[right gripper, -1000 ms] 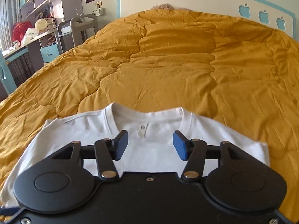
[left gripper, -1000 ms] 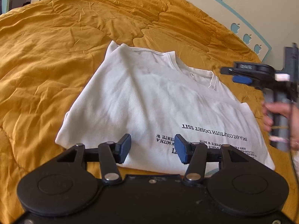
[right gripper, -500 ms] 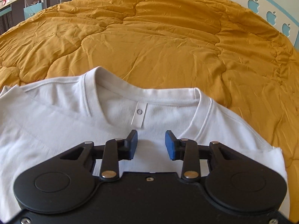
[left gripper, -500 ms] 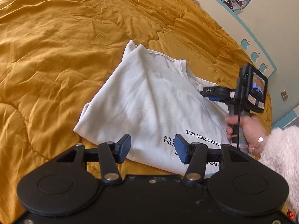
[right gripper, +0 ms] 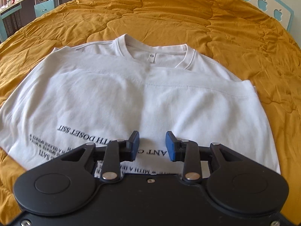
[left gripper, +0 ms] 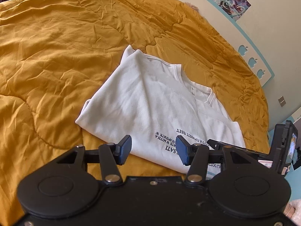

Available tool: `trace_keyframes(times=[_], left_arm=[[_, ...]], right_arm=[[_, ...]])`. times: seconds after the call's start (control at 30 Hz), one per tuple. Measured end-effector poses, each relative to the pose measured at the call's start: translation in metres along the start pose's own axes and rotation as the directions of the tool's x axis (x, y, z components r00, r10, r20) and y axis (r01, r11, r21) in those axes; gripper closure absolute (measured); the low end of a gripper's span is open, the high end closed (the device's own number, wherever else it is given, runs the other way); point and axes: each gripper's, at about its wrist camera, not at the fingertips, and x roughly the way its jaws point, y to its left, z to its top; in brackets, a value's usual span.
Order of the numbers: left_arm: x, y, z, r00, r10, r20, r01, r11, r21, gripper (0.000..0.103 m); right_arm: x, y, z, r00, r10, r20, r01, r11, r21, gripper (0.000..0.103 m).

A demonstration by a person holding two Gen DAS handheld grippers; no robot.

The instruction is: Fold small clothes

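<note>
Mustard quilt (right gripper: pixel 150 9), bed-wide: one white T-shirt (right gripper: pixel 131 94), partly folded, collar toward the headboard (right gripper: pixel 282 11), printed hem nearest both tools. Right gripper (right gripper: pixel 152 146), jaws narrowly parted and empty, hovers over the hem print and looks nearer. Left gripper (left gripper: pixel 153 150), jaws spread and empty, hangs at the hem's corner.

The left tool (left gripper: pixel 153 151) points down at a slant with its two blue pads (left gripper: pixel 125 149) standing wide apart and nothing between them. The right tool (right gripper: pixel 152 146) also tilts downward, its pads (right gripper: pixel 135 146) set closer together yet parted, gripping nothing. In the left wrist view the right tool (left gripper: pixel 212 143) shows side-on at the right edge, low and just beside the left one. A bit of fluffy sleeve (left gripper: pixel 294 213) shows at the bottom right corner.
</note>
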Motion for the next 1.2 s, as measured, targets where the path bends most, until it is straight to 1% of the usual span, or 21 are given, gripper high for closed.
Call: trace_keyframes(times=[0.07, 0.13, 0.27, 0.37, 0.47, 0.53, 0.6, 0.63, 0.7, 0.77, 0.83, 0.93, 1.0, 1.1, 1.13, 1.2], left_arm=[[0.001, 0.000, -0.003, 1.000, 0.005, -0.010, -0.005, 1.000, 0.000, 0.048], [0.001, 0.002, -0.006, 1.000, 0.007, -0.021, -0.007, 1.000, -0.007, 0.048], [0.000, 0.003, -0.009, 1.000, 0.004, -0.025, -0.004, 1.000, -0.012, 0.048], [-0.001, 0.005, -0.010, 1.000, 0.010, -0.025, -0.010, 1.000, -0.009, 0.048], [-0.002, 0.008, -0.008, 1.000, 0.009, -0.022, -0.009, 1.000, -0.021, 0.048], [-0.007, 0.012, -0.004, 1.000, 0.006, -0.008, -0.006, 1.000, -0.022, 0.048], [-0.014, 0.016, 0.003, 1.000, 0.015, 0.018, -0.014, 1.000, -0.019, 0.048], [-0.017, 0.019, 0.006, 0.999, 0.020, 0.030, -0.019, 1.000, -0.020, 0.048], [-0.023, 0.026, 0.014, 0.998, 0.031, 0.055, -0.030, 0.999, -0.022, 0.048], [-0.028, 0.034, 0.024, 0.996, 0.049, 0.070, -0.047, 0.998, -0.028, 0.048], [-0.032, 0.043, 0.034, 0.995, 0.062, 0.083, -0.059, 0.998, -0.037, 0.048], [-0.034, 0.055, 0.048, 0.993, 0.069, 0.092, -0.066, 0.997, -0.034, 0.048], [-0.032, 0.063, 0.056, 0.994, 0.067, 0.083, -0.065, 0.997, -0.030, 0.048], [-0.022, 0.080, 0.072, 0.999, 0.019, 0.050, -0.015, 0.998, -0.066, 0.048], [-0.017, 0.086, 0.077, 0.999, 0.005, 0.043, -0.001, 0.997, -0.080, 0.048], [-0.005, 0.096, 0.089, 0.999, -0.026, 0.032, 0.029, 0.996, -0.090, 0.048]], right_arm=[[-0.009, 0.001, -0.008, 1.000, 0.013, -0.006, -0.013, 1.000, 0.005, 0.070], [-0.015, 0.002, -0.017, 0.999, 0.024, -0.030, -0.023, 1.000, 0.009, 0.070], [-0.028, 0.007, -0.038, 0.999, 0.025, -0.031, -0.025, 1.000, 0.005, 0.070], [-0.034, 0.010, -0.051, 0.998, 0.041, -0.044, -0.041, 0.999, 0.016, 0.070], [-0.033, 0.016, -0.058, 0.999, 0.021, -0.032, -0.023, 0.999, -0.043, 0.070], [-0.033, 0.018, -0.054, 0.999, 0.007, -0.032, -0.009, 0.999, -0.049, 0.070], [-0.040, 0.026, -0.049, 1.000, -0.010, 0.020, 0.012, 0.997, -0.082, 0.070], [-0.046, 0.035, -0.046, 0.998, 0.002, 0.058, 0.006, 0.992, -0.124, 0.070], [-0.055, 0.057, -0.042, 0.993, 0.056, 0.105, -0.033, 0.978, -0.206, 0.070], [-0.063, 0.084, -0.041, 0.983, 0.124, 0.136, -0.078, 0.950, -0.302, 0.069], [-0.066, 0.116, -0.045, 0.970, 0.190, 0.153, -0.112, 0.903, -0.414, 0.069], [-0.063, 0.160, -0.054, 0.953, 0.265, 0.145, -0.145, 0.822, -0.550, 0.068], [-0.058, 0.186, -0.061, 0.951, 0.270, 0.152, -0.117, 0.767, -0.631, 0.067], [-0.049, 0.217, -0.071, 0.953, 0.218, 0.208, -0.001, 0.691, -0.723, 0.066], [-0.045, 0.224, -0.072, 0.953, 0.211, 0.219, 0.022, 0.670, -0.742, 0.066], [-0.041, 0.233, -0.071, 0.949, 0.197, 0.245, 0.058, 0.655, -0.753, 0.066]])
